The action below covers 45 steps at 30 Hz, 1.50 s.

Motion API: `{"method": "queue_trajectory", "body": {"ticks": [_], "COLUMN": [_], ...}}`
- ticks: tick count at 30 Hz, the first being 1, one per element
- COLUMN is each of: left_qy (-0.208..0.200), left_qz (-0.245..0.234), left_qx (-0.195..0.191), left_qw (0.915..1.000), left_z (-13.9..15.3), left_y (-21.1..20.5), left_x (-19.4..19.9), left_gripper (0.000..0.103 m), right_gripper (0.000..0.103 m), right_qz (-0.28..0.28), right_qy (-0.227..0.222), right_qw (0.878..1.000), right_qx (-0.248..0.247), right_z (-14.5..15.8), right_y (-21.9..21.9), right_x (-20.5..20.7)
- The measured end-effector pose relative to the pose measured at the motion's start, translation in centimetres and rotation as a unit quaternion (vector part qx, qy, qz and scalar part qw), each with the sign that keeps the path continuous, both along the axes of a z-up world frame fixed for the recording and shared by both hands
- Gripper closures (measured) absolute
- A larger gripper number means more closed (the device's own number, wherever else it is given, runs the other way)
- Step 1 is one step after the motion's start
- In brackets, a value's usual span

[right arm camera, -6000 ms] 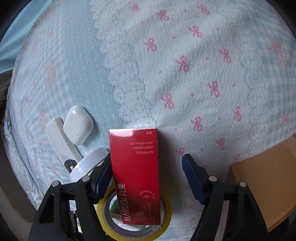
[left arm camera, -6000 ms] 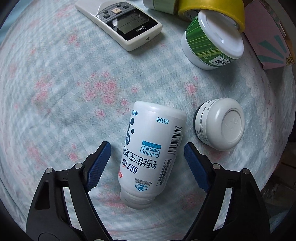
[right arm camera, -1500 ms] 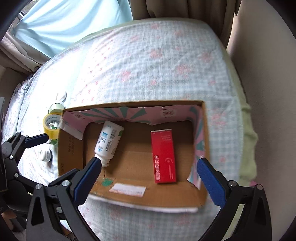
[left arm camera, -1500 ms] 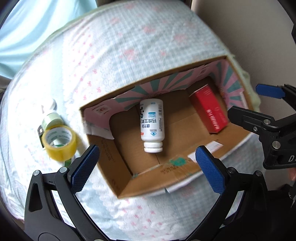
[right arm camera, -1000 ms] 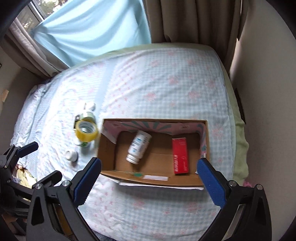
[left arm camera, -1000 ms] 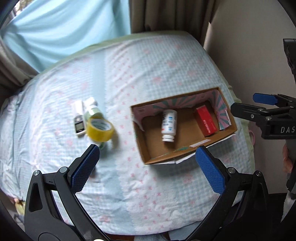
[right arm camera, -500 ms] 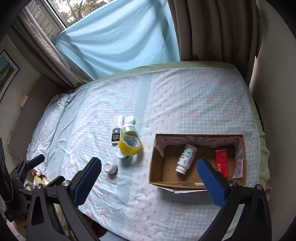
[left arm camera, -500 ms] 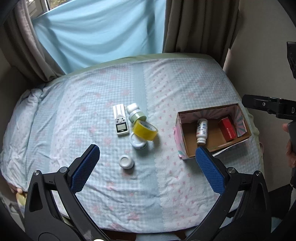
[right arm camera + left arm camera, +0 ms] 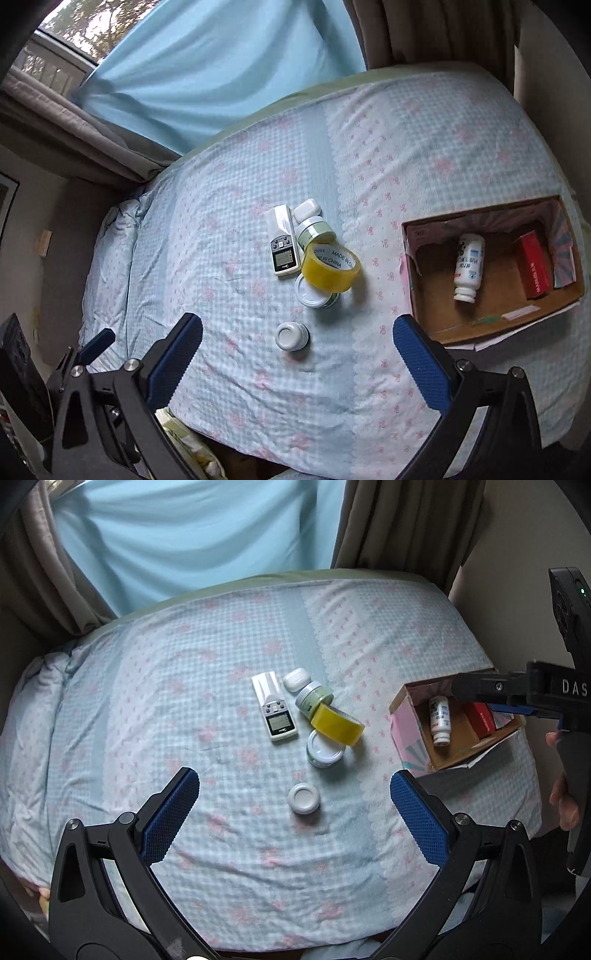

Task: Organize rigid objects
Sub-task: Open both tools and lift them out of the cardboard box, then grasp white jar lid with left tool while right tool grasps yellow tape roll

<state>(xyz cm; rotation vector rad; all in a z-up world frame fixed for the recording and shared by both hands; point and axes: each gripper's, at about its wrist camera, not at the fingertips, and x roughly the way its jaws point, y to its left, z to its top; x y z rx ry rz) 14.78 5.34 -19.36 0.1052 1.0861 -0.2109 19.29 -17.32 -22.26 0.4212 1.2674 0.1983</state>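
Observation:
Both grippers are open, empty and high above the bed: my left gripper and my right gripper. A cardboard box at the bed's right edge holds a white vitamin bottle lying down and a red carton; the box, bottle and carton also show in the left wrist view. Mid-bed lie a remote, an earbud case, a green jar, a yellow tape roll, a white-lidded jar and a small white jar.
The bed has a blue checked sheet with pink flowers. A light blue curtain and brown drapes hang behind it. A wall stands right of the bed. The right gripper's body hovers over the box in the left wrist view.
Both grippers have risen and pulled back from the box, so the whole bed is in view. The bottle and the red carton, between the jaws six seconds ago, lie in the box.

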Motion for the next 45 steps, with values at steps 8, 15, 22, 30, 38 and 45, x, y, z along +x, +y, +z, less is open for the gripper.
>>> {"method": "queue_trajectory", "body": {"ticks": [8, 15, 22, 30, 38, 45], "left_qy": [0.03, 0.044, 0.046, 0.023, 0.008, -0.013], "left_qz": [-0.075, -0.107, -0.102, -0.102, -0.099, -0.094], "left_qx": [-0.023, -0.038, -0.03, -0.046, -0.054, -0.034], "left_qw": [0.9965, 0.9926, 0.9933, 0.9934, 0.9935, 0.9949], "left_z": [-8.8, -16.8, -25.7, -30.8, -32.3, -31.9], "left_y": [2.6, 1.3, -1.0, -2.1, -3.1, -3.5], "left_x": [1.1, -0.1, 0.6, 1.7, 1.6, 1.3], "left_gripper": [0.0, 0.0, 0.0, 0.002, 0.015, 0.05], "right_gripper": [0.0, 0.0, 0.0, 0.0, 0.0, 0.005], "right_qz": [-0.061, -0.08, -0.071, -0.116, -0.14, -0.149], "right_qy": [0.031, 0.051, 0.029, 0.028, 0.022, 0.013], "right_qw": [0.997, 0.995, 0.997, 0.993, 0.989, 0.988], "right_qx": [-0.039, -0.009, -0.016, 0.021, 0.041, 0.044], "right_z": [-4.3, -10.5, -17.8, -23.9, -26.6, -26.7], "right_y": [1.9, 3.2, 4.9, 3.6, 3.4, 3.6], "right_x": [1.0, 2.7, 5.5, 7.7, 8.7, 9.5]}}
